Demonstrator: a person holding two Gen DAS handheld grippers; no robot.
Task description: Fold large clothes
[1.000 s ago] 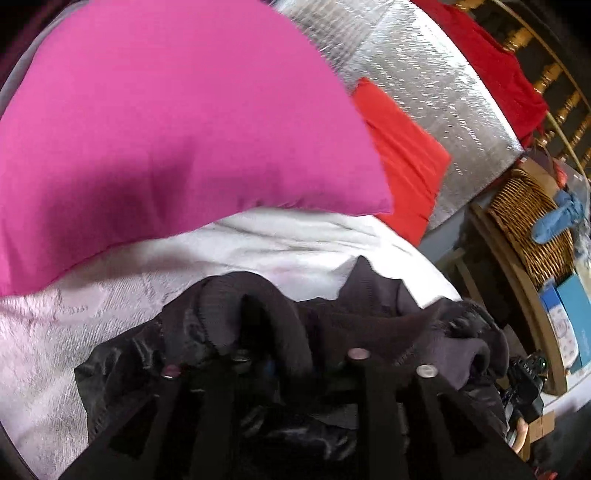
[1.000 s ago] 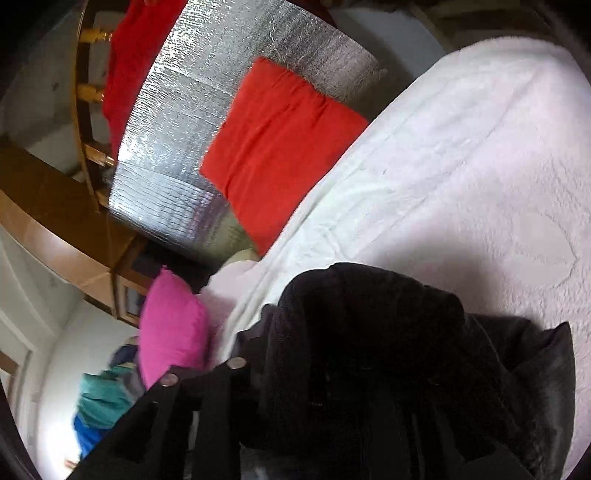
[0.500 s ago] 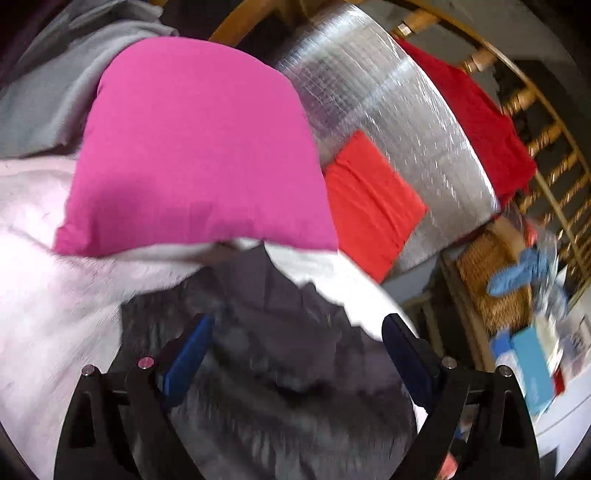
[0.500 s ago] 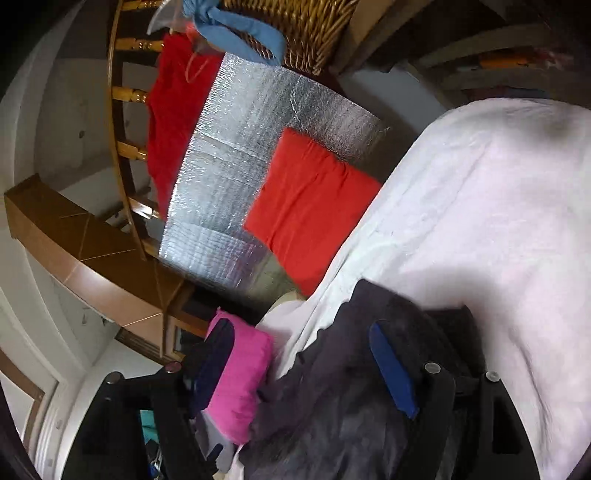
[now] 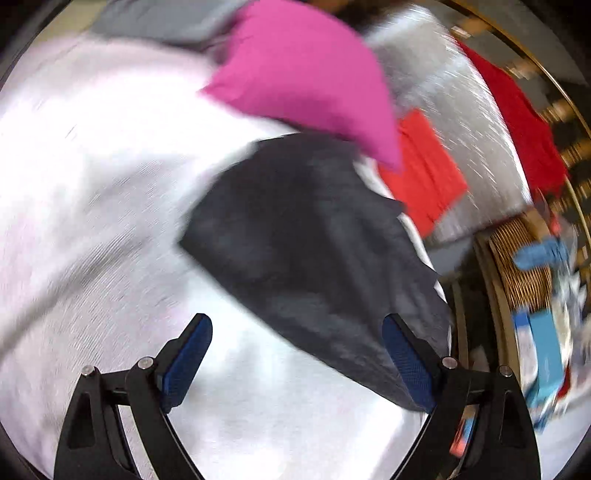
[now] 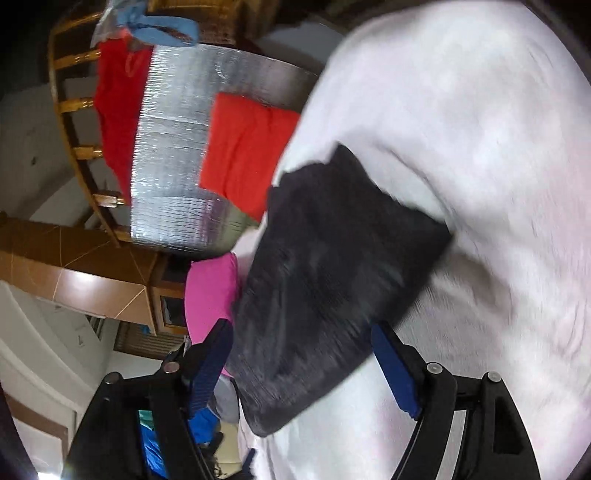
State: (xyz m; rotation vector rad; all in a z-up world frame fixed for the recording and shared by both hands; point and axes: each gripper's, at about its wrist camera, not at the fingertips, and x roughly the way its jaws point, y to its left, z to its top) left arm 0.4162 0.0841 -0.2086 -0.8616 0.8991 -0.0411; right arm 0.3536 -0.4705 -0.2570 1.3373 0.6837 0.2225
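Observation:
A dark grey garment [image 5: 306, 240] lies folded into a flat, roughly rectangular bundle on the white bedspread [image 5: 92, 166]. My left gripper [image 5: 295, 325] is open just short of its near edge, blue pads wide apart and touching nothing. In the right wrist view the same garment [image 6: 332, 277] lies on the bedspread [image 6: 480, 147]. My right gripper [image 6: 300, 328] is open; the bundle's near end shows between its fingers, but the pads stand clear of the cloth. Both views are motion-blurred.
A pink pillow [image 5: 306, 74] lies just behind the garment, a red cushion [image 5: 428, 173] beside it against a silver foil mat [image 5: 443, 92]. A wicker basket [image 5: 524, 258] and boxes stand off the bed's right edge. Grey cloth [image 5: 155, 18] lies at the far end.
Both grippers let go of the dark garment, opened wide and drew back from it. The garment now lies flat on the bedspread instead of bunched at the fingertips.

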